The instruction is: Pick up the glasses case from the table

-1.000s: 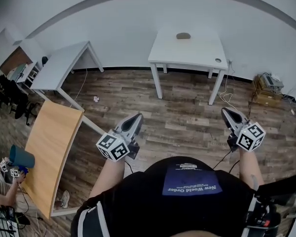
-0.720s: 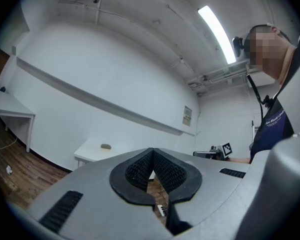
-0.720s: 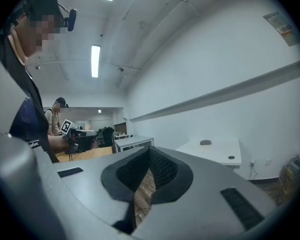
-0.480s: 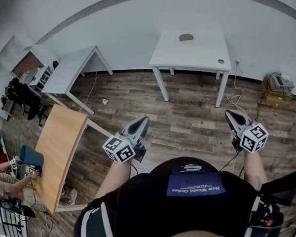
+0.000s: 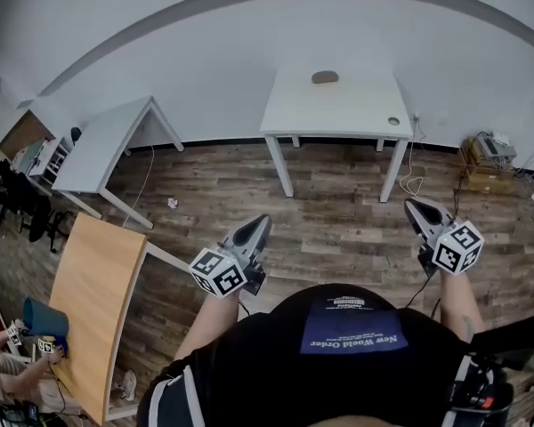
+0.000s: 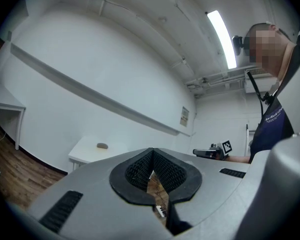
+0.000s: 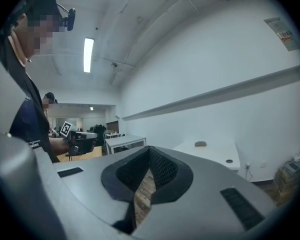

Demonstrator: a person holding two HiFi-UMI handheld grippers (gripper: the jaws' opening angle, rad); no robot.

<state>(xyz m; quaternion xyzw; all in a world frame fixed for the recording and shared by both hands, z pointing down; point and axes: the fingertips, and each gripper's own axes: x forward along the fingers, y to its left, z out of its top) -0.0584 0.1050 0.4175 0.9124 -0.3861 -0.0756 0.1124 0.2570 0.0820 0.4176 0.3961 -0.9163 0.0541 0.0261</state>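
Observation:
The glasses case [image 5: 325,77] is a small dark oval lying near the back edge of a white table [image 5: 338,109] across the wooden floor. It is tiny in the left gripper view [image 6: 102,146] and the right gripper view [image 7: 200,144]. My left gripper [image 5: 260,221] is held in front of the body and points level toward that table, far short of it. Its jaws are shut and empty [image 6: 151,151]. My right gripper [image 5: 411,205] is held out at the right. It is likewise shut with nothing between its pads [image 7: 149,149].
A second white table [image 5: 98,140] stands at the left, and a wooden-topped table [image 5: 93,292] is nearer. Another person sits at the lower left with a teal object [image 5: 40,318]. Boxes and cables [image 5: 489,149] lie on the floor at the right, and a small round fitting [image 5: 393,121] sits on the case's table.
The view has swung and the white table looks slightly larger and nearer. Both grippers stay shut and empty in front of the body.

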